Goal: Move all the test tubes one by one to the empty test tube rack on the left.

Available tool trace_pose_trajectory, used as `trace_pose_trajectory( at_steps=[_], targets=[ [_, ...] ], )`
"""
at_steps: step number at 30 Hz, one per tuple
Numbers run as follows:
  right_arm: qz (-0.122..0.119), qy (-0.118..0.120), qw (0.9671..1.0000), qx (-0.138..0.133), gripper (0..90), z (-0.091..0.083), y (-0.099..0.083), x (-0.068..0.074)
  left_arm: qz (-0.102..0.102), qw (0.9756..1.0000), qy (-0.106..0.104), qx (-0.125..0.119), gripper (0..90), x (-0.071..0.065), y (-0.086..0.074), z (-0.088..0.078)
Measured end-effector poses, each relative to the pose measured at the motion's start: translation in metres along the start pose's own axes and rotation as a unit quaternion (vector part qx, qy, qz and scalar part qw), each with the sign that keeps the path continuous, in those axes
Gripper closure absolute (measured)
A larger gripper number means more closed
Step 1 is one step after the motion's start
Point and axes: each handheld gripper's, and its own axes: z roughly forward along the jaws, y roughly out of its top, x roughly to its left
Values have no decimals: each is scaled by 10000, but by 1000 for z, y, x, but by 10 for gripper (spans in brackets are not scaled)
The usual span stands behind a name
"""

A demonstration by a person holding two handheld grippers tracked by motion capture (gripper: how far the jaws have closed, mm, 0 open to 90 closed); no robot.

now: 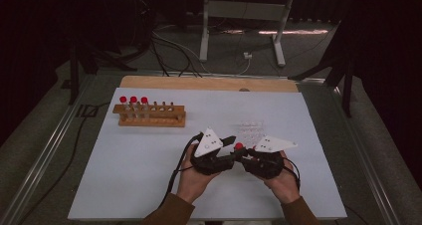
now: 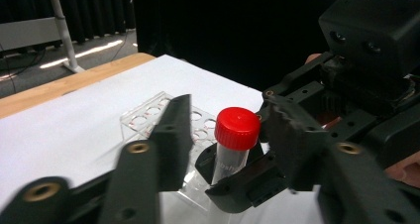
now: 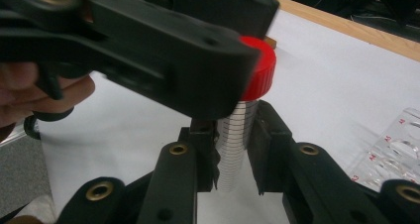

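A wooden rack stands toward the far left of the table, carrying three red-capped tubes at its left end and several uncapped ones beside them. A clear plastic rack with rows of round holes sits just beyond the two grippers, close behind the tube they share. The table is covered by a white sheet, with a strip of bare wood showing along its far edge. Beyond it lie grey floor, loose cables and the legs of a white metal stand against a dark room. Two hands reach in from the near edge and meet near the middle of the table, their grippers facing each other. The right gripper is clamped on the clear, graduated body of a red-capped tube, holding it upright just above the sheet. The left gripper is set at the red cap, one jaw on each side; the right jaw looks to touch the cap, the left stands just off it, so the jaws are not yet clamped on it.
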Motion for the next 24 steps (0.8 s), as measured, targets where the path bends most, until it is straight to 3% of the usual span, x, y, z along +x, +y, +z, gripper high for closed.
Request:
trace_pose_trajectory(
  at_steps=[5,11,19,24],
  targets=[
    [-23,4,10000,15,740,0,0,1,-21,10000,-85,1,691,-1,-1,2],
    [-26,36,10000,1,723,-1,0,0,-19,10000,-62,-36,711,-1,-1,1],
    [8,175,9998,20,417,-1,0,-1,-56,9999,79,-63,713,3,0,-2],
    [30,37,9999,-106,226,-3,0,-3,-121,9997,190,-99,714,8,1,-6]
  ],
)
